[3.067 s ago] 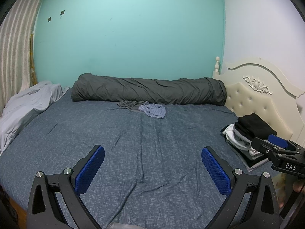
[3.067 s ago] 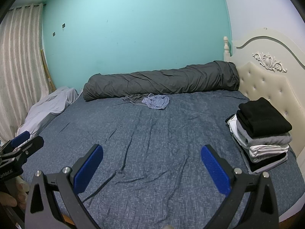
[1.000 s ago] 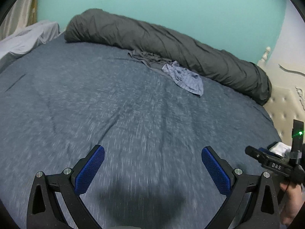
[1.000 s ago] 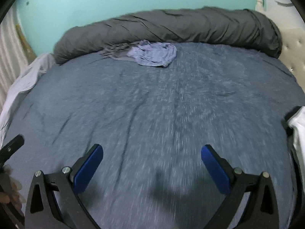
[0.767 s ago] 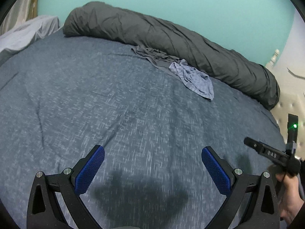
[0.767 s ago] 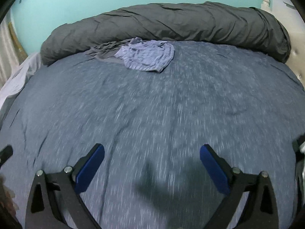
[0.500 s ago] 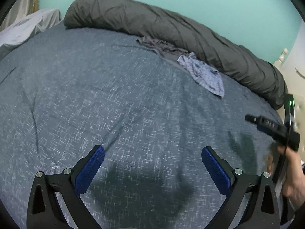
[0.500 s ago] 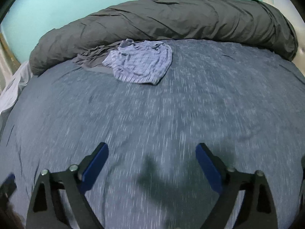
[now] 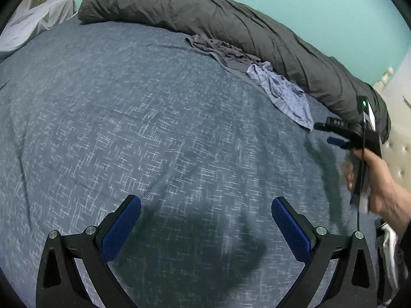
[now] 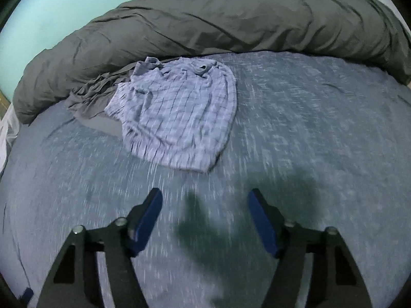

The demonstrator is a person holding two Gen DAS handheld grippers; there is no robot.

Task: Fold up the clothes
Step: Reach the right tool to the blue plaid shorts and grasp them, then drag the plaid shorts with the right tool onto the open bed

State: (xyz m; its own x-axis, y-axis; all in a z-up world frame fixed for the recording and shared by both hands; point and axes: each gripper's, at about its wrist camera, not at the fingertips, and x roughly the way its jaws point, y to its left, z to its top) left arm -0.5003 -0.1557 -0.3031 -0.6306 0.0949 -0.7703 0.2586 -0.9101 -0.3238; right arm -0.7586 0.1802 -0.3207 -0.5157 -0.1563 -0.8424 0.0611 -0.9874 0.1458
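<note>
Hovering over the bed [image 10: 321, 118], both grippers empty.

Right gripper [image 10: 205, 220]: jaws spread with bed sheet showing in the gap, nothing between the blue pads [image 10: 147, 220]. It points at the plaid shorts [image 10: 179, 118], which lie just ahead of the fingertips, not touching. Frame is motion-blurred.

Left gripper [image 9: 206, 228]: jaws wide apart, empty, over bare sheet well short of the shorts [image 9: 285, 95]. Its shadow falls on the sheet between the fingers.

Landmark = rolled grey duvet [image 10: 218, 20] along the far edge of the bed:
- plaid shorts: crumpled, light blue-lilac check, on the sheet just in front of the duvet, top edge touching or nearly touching it; cannot tell which.
- grey garment [image 10: 95, 102]: bunched against the duvet's front, beside the shorts toward the duvet's left end; shorts overlap its near edge.
- light grey bedding [image 9: 33, 25]: past the duvet's left end, at the bed edge.
- cream tufted headboard [image 9: 398, 151]: past the duvet's right end.

In the left wrist view the right gripper [image 9: 334, 133] sits in front of the duvet's right end, held in the person's right hand [image 9: 377, 179], green LED lit on top, fingers aimed at the shorts' near corner.
</note>
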